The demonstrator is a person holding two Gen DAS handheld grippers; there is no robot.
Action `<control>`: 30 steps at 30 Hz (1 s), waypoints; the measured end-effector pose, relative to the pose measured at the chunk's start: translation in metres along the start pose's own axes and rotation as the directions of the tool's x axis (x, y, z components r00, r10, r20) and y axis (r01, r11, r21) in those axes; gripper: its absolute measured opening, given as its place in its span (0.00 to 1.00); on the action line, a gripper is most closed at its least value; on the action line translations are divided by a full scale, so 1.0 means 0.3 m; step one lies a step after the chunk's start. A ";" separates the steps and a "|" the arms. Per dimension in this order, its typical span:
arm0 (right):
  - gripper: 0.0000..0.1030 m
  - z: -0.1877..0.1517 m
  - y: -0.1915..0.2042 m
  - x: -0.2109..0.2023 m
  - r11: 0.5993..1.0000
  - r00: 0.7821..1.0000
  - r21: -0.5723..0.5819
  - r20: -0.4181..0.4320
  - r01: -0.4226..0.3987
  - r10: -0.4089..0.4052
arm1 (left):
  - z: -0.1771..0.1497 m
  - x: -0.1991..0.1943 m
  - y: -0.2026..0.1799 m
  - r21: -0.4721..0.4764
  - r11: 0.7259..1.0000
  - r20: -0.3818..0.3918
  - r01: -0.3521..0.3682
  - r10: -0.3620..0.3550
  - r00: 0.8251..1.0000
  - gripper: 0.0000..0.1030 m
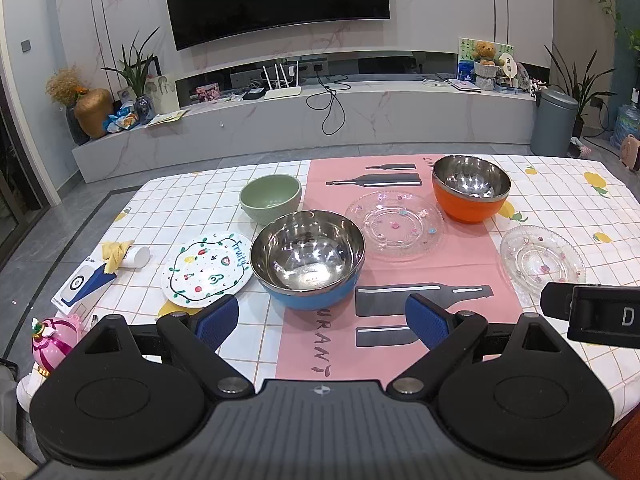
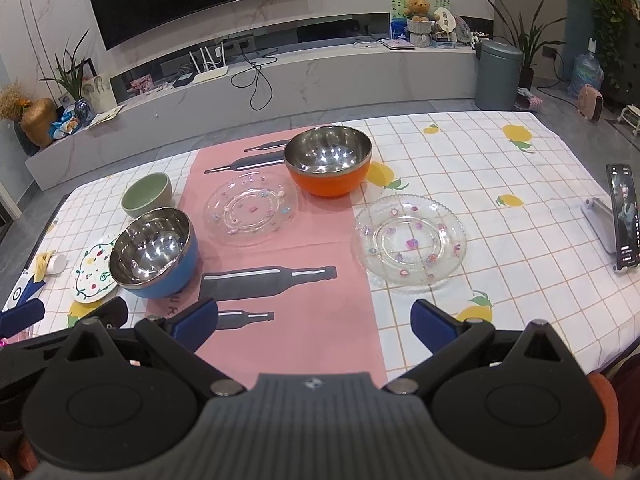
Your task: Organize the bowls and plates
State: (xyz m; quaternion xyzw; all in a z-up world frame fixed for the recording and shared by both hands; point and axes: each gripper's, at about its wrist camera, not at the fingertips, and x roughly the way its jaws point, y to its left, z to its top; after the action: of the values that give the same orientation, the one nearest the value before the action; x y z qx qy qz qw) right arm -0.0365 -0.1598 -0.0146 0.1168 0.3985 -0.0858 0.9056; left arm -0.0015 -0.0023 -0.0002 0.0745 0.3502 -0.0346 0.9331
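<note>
Both grippers hover low over the near edge of the table, and nothing is in either grasp. The left gripper has its blue-padded fingers spread wide, empty, with the blue bowl just ahead of the gap. The right gripper is spread just as wide and empty too, aimed at the pink runner with its bottle prints.

Now the dishes — three bowls, three plates, all sitting apart and upright. The blue bowl, steel-lined, stands at the runner's left edge, touching or just overlapping the painted plate (the one lettered "Fruity") on its left. Behind it sits the green bowl, very close. The orange bowl, also steel inside, is at the far right of the runner. A clear glass plate lies on the runner between the blue and orange bowls — and a second glass plate rests on the checked cloth to the right, nearest the right gripper.

Off to the far right, a phone stands propped on a holder.
</note>
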 end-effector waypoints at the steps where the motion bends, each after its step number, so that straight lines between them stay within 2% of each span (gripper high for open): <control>1: 0.97 0.000 -0.001 0.000 1.000 1.000 0.001 0.000 0.000 0.000 | 0.000 0.000 0.000 0.000 1.000 0.000 -0.001 0.001 1.000 1.00; 11: 0.97 -0.004 0.000 -0.003 1.000 1.000 0.003 0.009 0.000 0.000 | -0.006 -0.003 0.004 0.001 1.000 0.000 0.002 -0.002 1.000 1.00; 16: 0.97 -0.026 0.006 -0.011 1.000 0.996 -0.015 0.088 -0.023 0.024 | -0.020 0.005 0.030 -0.016 1.000 0.001 0.021 -0.021 1.000 1.00; 17: 0.97 -0.031 0.008 -0.014 0.999 0.993 -0.022 0.115 -0.033 0.035 | -0.023 0.008 0.039 -0.024 0.999 0.001 0.025 -0.025 1.000 0.97; 18: 0.97 -0.037 0.009 -0.017 0.999 0.988 -0.032 0.147 -0.044 0.049 | -0.026 0.014 0.052 -0.039 0.999 -0.003 0.033 -0.033 0.999 0.86; 20: 0.97 -0.045 0.015 -0.019 0.996 0.980 -0.055 0.187 -0.066 0.075 | -0.031 0.025 0.079 -0.083 0.995 -0.017 0.057 -0.059 0.998 0.79; 23: 0.97 -0.053 0.033 -0.010 0.992 0.971 -0.094 0.214 -0.086 0.105 | -0.034 0.044 0.131 -0.176 0.977 -0.049 0.117 -0.128 0.991 0.79; 26: 0.97 -0.058 0.058 0.011 0.987 0.966 -0.120 0.226 -0.102 0.128 | -0.046 0.068 0.189 -0.286 0.932 -0.041 0.224 -0.246 0.968 0.79; 28: 0.97 -0.062 0.078 0.030 0.984 0.965 -0.142 0.224 -0.109 0.139 | -0.054 0.078 0.228 -0.335 0.907 -0.014 0.253 -0.274 0.962 0.79; 30: 0.97 -0.064 0.098 0.050 0.981 0.963 -0.154 0.222 -0.121 0.154 | -0.057 0.088 0.257 -0.368 0.897 0.011 0.244 -0.258 0.966 0.79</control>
State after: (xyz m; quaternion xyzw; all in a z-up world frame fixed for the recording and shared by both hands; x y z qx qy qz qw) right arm -0.0327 -0.1273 -0.0342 0.0702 0.2856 -0.0078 0.9557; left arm 0.0163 0.0764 -0.0212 -0.1458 0.3750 -0.0872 0.9113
